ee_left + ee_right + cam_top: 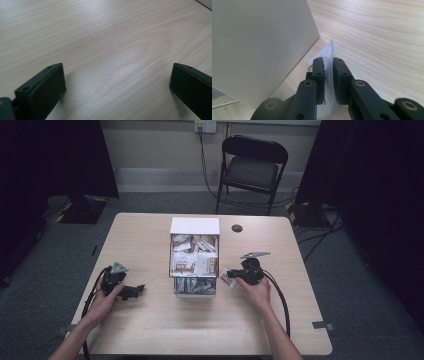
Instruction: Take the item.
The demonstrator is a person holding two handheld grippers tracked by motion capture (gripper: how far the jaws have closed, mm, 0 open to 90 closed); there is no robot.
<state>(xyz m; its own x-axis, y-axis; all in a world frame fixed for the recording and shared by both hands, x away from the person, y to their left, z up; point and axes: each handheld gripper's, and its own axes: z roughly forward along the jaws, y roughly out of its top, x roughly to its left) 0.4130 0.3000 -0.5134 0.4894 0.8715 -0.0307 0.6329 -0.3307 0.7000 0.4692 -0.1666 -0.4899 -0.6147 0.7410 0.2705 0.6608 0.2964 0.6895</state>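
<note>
Box wall [257, 50] blocks just beside right tongs [328, 72]; tabletop [382, 37] opposite free.

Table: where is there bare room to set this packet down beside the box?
Bare wood lies right of the box, between the right gripper with its packet and the table edge, and along the near edge. Left of the box, the strip up to the left gripper is free too. The box itself is crowded with packets, and the right gripper sits close against its wall.
</note>
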